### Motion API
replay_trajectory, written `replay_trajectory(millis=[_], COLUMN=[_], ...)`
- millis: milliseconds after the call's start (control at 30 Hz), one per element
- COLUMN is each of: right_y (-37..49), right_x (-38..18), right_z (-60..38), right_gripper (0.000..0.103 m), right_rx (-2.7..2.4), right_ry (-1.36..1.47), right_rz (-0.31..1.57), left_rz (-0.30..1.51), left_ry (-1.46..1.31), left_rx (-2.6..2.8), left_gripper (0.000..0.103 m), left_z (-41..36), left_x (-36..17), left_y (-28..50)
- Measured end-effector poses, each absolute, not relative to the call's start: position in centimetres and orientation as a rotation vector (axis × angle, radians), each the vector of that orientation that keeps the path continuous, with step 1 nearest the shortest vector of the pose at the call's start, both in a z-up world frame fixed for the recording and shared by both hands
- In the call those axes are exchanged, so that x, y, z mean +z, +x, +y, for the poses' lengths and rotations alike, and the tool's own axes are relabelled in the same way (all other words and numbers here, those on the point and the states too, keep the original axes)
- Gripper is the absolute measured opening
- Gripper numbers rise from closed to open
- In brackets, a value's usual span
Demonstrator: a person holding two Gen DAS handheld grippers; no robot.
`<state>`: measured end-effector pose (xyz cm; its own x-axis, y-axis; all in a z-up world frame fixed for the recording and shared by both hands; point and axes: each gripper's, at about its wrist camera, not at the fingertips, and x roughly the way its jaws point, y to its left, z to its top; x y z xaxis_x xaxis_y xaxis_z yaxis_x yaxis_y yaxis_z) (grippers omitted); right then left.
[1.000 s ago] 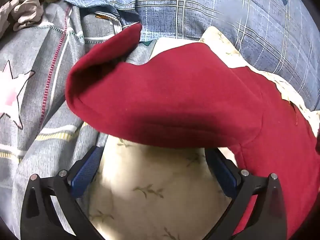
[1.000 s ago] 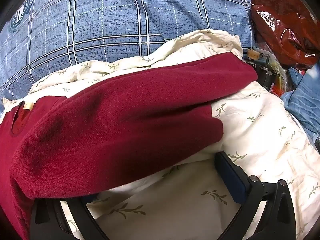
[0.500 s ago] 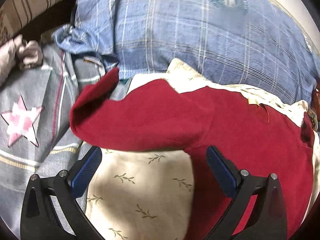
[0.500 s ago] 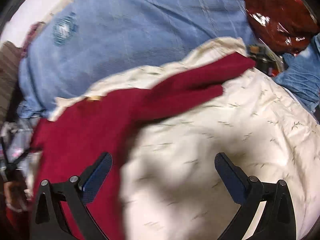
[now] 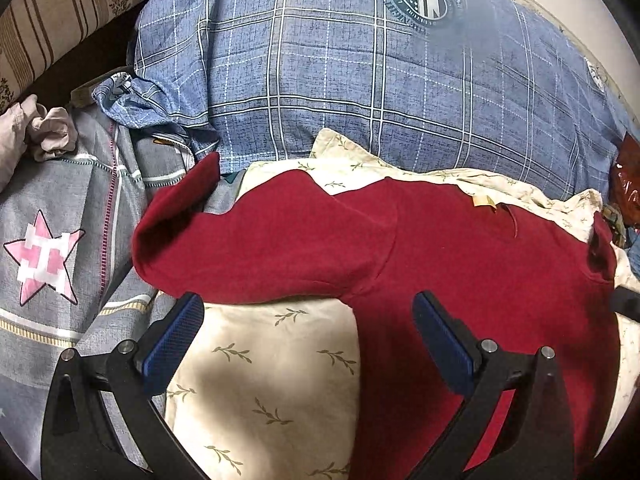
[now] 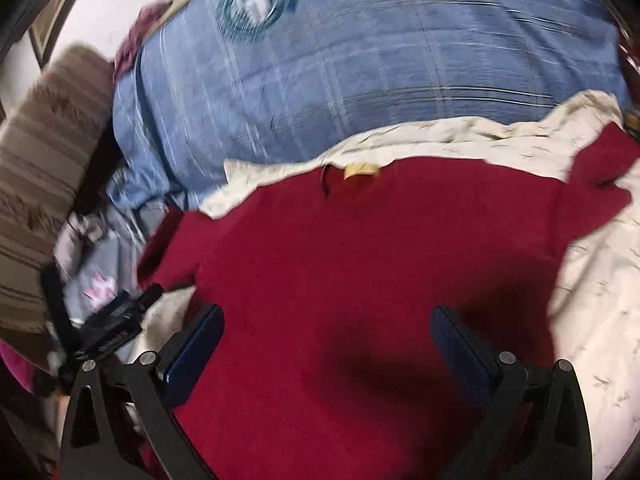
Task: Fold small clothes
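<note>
A dark red long-sleeved top (image 5: pixel 460 256) lies spread flat on a cream leaf-print sheet (image 5: pixel 264 364), neck label toward the far side. Its left sleeve (image 5: pixel 248 240) stretches out leftward over the sheet edge. My left gripper (image 5: pixel 308 320) hangs open above the sheet, just in front of that sleeve, holding nothing. In the blurred right wrist view the same top (image 6: pixel 360 264) fills the middle, its right sleeve (image 6: pixel 596 184) pointing far right. My right gripper (image 6: pixel 326 340) is open over the body of the top, empty. The other gripper (image 6: pixel 116 320) shows at the left.
A blue plaid quilt (image 5: pixel 360 80) is piled behind the sheet. Grey bedding with a pink star (image 5: pixel 44 256) lies at the left, with a crumpled pale cloth (image 5: pixel 44 132) beyond it. A red plastic bag (image 5: pixel 628 184) sits at the far right. A striped cushion (image 6: pixel 44 184) stands far left.
Both grippers have pulled back and up from the sleeves, which now lie farther away. The right gripper swung left from the right sleeve to over the body of the top.
</note>
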<state>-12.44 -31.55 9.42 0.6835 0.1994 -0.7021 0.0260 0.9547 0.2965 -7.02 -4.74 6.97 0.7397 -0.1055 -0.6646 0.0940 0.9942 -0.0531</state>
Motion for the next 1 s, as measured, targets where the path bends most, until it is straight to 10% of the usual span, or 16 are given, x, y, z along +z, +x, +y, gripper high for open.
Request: replay_trajectory(millis=[1000], right_y=[-6.9], right_x=[3.1], right_z=[-27.2], right_gripper=[0.103], right_rx=[-0.016], right_ry=[0.071], right_rz=[0.852], left_rz=[0.767], left_ry=[-0.134], left_rx=[0.059], left_gripper=[0.103], left_z=[1.9], left_x=[7.1], left_y=[-1.9])
